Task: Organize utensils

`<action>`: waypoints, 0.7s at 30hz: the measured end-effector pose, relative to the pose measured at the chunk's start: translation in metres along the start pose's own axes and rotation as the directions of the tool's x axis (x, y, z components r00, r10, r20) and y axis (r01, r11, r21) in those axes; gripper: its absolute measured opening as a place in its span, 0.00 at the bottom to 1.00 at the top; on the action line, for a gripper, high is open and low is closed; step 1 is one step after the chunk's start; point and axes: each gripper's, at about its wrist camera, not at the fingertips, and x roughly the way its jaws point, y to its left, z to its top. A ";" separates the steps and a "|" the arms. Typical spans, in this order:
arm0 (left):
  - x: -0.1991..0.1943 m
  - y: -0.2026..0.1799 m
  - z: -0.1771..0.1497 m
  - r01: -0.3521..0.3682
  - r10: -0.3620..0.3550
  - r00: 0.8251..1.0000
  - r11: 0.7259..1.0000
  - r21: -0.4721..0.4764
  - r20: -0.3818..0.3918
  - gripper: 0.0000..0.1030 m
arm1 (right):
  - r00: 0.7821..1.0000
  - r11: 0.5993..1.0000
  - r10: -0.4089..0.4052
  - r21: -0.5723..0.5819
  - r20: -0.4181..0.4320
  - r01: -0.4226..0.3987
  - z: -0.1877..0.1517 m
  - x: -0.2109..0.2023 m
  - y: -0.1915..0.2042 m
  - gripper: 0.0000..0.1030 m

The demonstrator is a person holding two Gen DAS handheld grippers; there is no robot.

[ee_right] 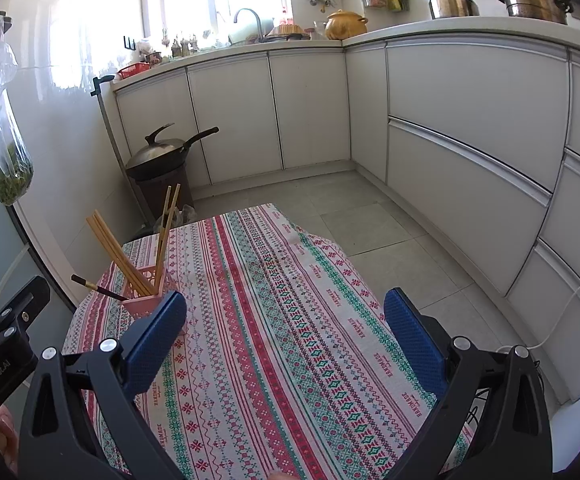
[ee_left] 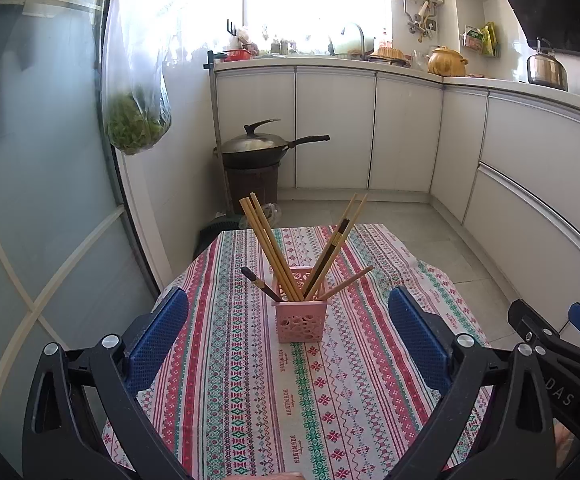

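Both my grippers, left [ee_left: 287, 336] & right [ee_right: 285, 336], gape empty; pink holder [ee_left: 300, 320] w/ chopsticks [ee_left: 267, 244] stands mid-table, nearer left edge.

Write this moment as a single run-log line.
left claw: open, empty | right claw: open, empty | chopsticks: standing in pink holder | holder on striped tablecloth | state: all chopsticks stowed

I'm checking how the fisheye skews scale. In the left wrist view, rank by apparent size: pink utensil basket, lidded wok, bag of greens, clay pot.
1. bag of greens
2. lidded wok
3. pink utensil basket, though nearness inflates it
4. clay pot, farthest away
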 end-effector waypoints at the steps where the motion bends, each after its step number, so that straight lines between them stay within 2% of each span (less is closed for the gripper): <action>1: 0.000 0.000 0.000 0.001 -0.001 1.000 1.000 -0.001 0.000 0.93 | 1.000 1.000 0.000 0.001 -0.001 0.000 -0.001 0.000 0.000 0.94; 21: 0.002 0.001 0.000 -0.003 0.003 1.000 1.000 0.001 -0.003 0.93 | 1.000 1.000 0.002 -0.003 -0.014 -0.002 -0.003 0.002 0.000 0.94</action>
